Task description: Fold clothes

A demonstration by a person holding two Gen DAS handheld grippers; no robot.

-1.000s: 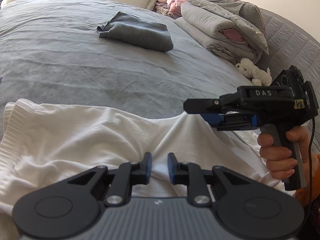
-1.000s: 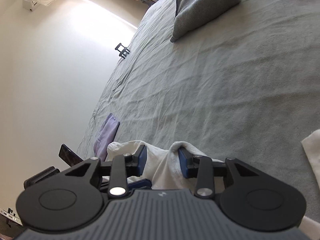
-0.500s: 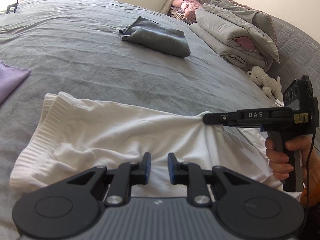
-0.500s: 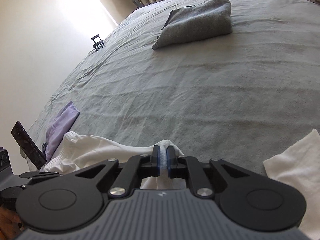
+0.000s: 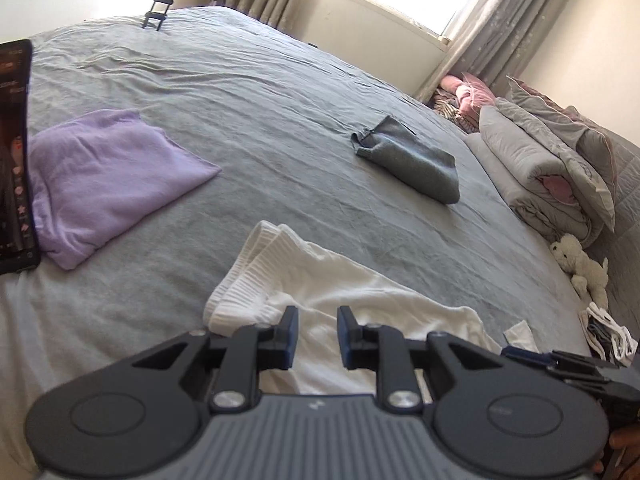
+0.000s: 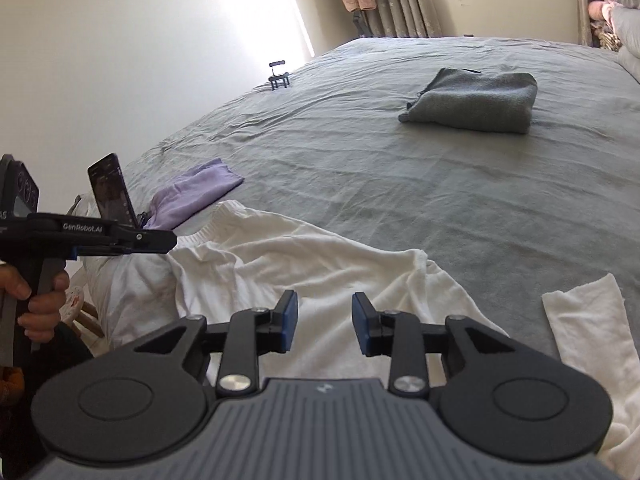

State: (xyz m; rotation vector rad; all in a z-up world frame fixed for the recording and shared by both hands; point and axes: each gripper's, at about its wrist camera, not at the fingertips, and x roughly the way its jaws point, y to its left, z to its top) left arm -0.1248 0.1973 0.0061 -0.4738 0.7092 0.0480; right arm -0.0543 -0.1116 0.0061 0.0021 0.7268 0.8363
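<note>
Left claw (image 5: 313,334): jaws parted by a moderate gap, nothing between the blue pads; white cloth shows through the gap below. In the right wrist view the same claw appears at centre left (image 6: 168,237), seen side-on, gripped by a hand (image 6: 34,300); from that angle its opening cannot be judged.

Right claw (image 6: 325,322): jaws apart, slightly wider than the left, empty. It hovers over the white garment (image 6: 304,264). In the left wrist view only its tip shows at lower right of the frame (image 5: 532,354).

White garment (image 5: 360,300): lies rumpled on the grey bed (image 5: 280,120), low in both frames, just ahead of both claws. A ribbed hem band points toward frame centre in the left wrist view. Neither claw has hold of it.

A second white piece (image 6: 592,328) lies at lower right of the right wrist frame, apart from the main garment; cannot tell whether it is a sleeve or a separate item.

Other items on the bed:
- folded lilac garment (image 5: 104,176), left of frame.
- folded grey garment (image 5: 408,160), right of centre, well apart from the white one.
- phone (image 5: 14,152), upright at far left edge, screen lit.
- small black stand (image 5: 154,14), upper left.
- rolled grey duvet (image 5: 540,176) and small white plush toy (image 5: 580,264), right edge.
</note>
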